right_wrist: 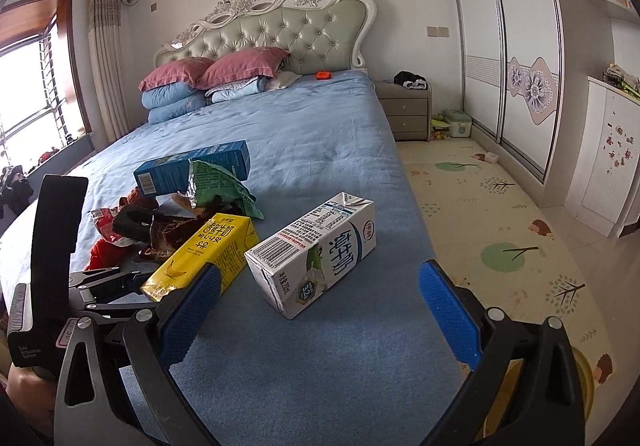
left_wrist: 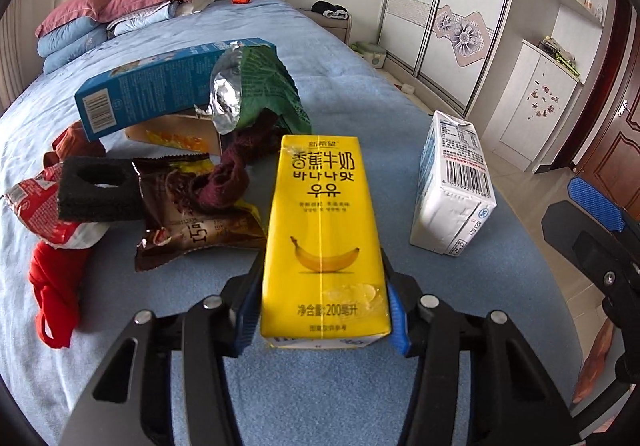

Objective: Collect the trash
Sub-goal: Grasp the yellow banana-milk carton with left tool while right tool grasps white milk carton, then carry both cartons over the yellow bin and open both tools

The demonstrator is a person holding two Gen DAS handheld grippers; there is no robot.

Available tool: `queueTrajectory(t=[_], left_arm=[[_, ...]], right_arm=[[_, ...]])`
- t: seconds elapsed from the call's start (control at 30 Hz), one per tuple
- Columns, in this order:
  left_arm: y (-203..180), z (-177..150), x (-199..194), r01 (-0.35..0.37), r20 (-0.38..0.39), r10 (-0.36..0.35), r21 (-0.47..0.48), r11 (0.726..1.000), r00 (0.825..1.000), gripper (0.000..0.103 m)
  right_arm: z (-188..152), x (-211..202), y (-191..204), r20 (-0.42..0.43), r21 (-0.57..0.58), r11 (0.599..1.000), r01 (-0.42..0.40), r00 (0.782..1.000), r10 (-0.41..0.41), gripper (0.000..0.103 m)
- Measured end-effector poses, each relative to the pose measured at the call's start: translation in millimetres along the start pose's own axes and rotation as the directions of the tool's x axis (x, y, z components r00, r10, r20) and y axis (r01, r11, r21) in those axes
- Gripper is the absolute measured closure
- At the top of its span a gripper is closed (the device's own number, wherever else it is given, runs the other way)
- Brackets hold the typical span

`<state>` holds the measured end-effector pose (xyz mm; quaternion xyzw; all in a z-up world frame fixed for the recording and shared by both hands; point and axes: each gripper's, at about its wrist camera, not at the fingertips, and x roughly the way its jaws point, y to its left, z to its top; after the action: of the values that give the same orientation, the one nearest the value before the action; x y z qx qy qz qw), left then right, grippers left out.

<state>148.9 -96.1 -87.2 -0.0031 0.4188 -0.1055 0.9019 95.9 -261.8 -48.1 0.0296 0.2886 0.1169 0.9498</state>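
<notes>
While my left gripper (left_wrist: 322, 320) clamps the yellow banana milk carton (left_wrist: 322, 230) lying on the blue bedspread (left_wrist: 320, 398), my right gripper (right_wrist: 320, 310) hangs spread wide, the white milk carton (right_wrist: 316, 250) just ahead of it.

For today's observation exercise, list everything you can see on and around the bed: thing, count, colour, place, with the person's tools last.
banana milk carton: 1, yellow, lying on the bed, near end between the left gripper's pads
milk carton: 1, white, on its side, right of the yellow one
box: 1, blue, propped atop the pile
snack bag: 1, green with foil lining, against the box
wrapper: 1, brown, in the pile
foam block: 1, black, holed, on the pile
pillows: 2, pink, at the headboard
nightstand: 1, grey, beside the bed
left gripper: 1, black with blue pads, closed on the banana milk carton
right gripper: 1, same colours, open, short of the milk carton
</notes>
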Motion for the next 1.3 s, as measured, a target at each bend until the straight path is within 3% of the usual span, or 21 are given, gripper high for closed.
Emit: queueTrajectory(t=[0.23, 0.5, 0.7, 0.77, 0.83, 0.93, 1.07, 1.2, 1.3], left_arm=[[14, -3, -22, 0.029, 0.044, -0.027, -0.032, 0.999, 0.999, 0.052], [44, 0, -48, 0.065, 0.090, -0.059, -0.064, 0.996, 0.994, 0.052], [50, 5, -46, 0.124, 0.076, -0.118, -0.071, 0.990, 0.990, 0.052], [50, 4, -45, 0.136, 0.074, -0.131, -0.064, 0.989, 0.989, 0.052], [50, 4, -44, 0.143, 0.071, -0.138, -0.061, 0.988, 0.988, 0.052], [49, 3, -44, 0.145, 0.069, -0.141, -0.066, 0.987, 0.988, 0.052], [45, 2, -44, 0.140, 0.061, -0.136, -0.061, 0.988, 0.989, 0.053], [38, 3, -49, 0.166, 0.073, -0.162, -0.067, 0.984, 0.984, 0.053], [30, 5, -52, 0.170, 0.086, -0.165, -0.054, 0.984, 0.982, 0.053]], right_arm=[[2, 10, 9, -0.040, 0.010, 1.000, 0.020, 0.999, -0.020, 0.008], [6, 36, 35, -0.128, -0.002, 0.994, 0.106, 0.986, -0.105, 0.008], [14, 65, 44, -0.204, 0.015, 0.970, 0.243, 0.950, -0.235, 0.008], [16, 76, 45, -0.228, 0.017, 0.962, 0.273, 0.938, -0.262, 0.015], [18, 87, 44, -0.258, 0.013, 0.951, 0.307, 0.920, -0.294, 0.038], [16, 100, 37, -0.305, 0.030, 0.938, 0.346, 0.896, -0.321, 0.059], [13, 97, 31, -0.296, 0.049, 0.941, 0.334, 0.905, -0.305, 0.065], [9, 83, 17, -0.274, 0.118, 0.968, 0.223, 0.944, -0.184, 0.066], [3, 70, 4, -0.263, 0.173, 0.974, 0.148, 0.960, -0.099, 0.066]])
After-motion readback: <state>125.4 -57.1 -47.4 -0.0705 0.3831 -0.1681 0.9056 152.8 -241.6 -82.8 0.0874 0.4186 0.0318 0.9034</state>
